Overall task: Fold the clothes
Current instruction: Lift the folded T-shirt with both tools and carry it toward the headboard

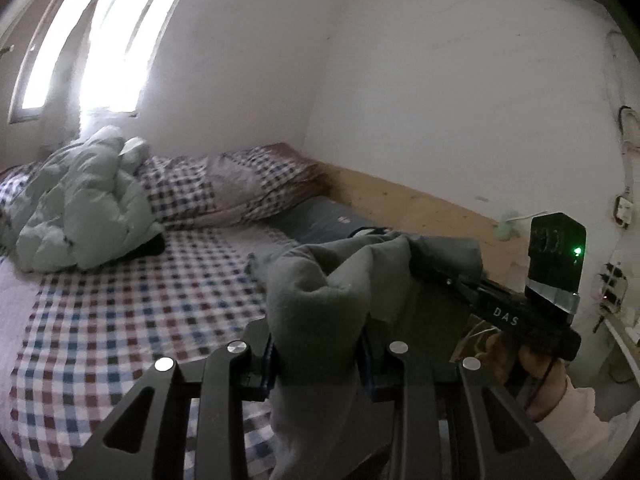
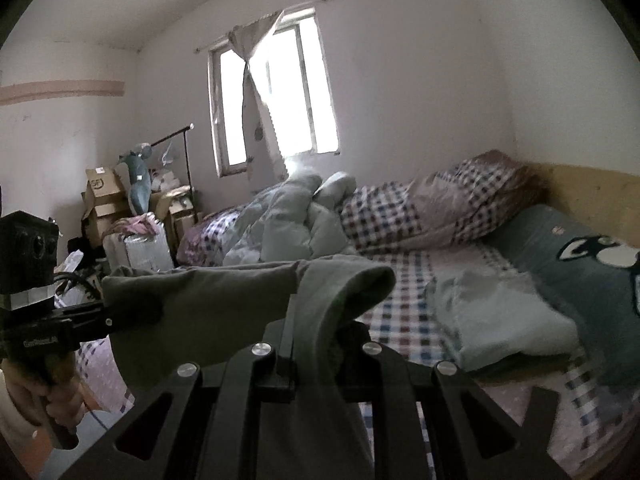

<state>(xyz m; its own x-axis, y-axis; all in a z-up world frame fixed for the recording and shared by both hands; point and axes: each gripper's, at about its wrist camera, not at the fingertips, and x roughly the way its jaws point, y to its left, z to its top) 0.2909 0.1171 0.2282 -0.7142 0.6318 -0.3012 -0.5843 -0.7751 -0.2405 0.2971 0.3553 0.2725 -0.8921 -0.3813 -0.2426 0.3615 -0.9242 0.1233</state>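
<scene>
Here each hand-held gripper pinches the grey garment (image 1: pixel 320 280): the left hand-held gripper (image 1: pixel 318 364) at one end, the right hand-held gripper (image 2: pixel 316 356) at the other, its long edge stretched between them above the bed (image 1: pixel 120 300).

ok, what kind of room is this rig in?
A lived-in bedroom, most likely at home: a bed with a checked sheet, a rumpled duvet and a pillow, plus boxes piled in the corner by the window.
</scene>
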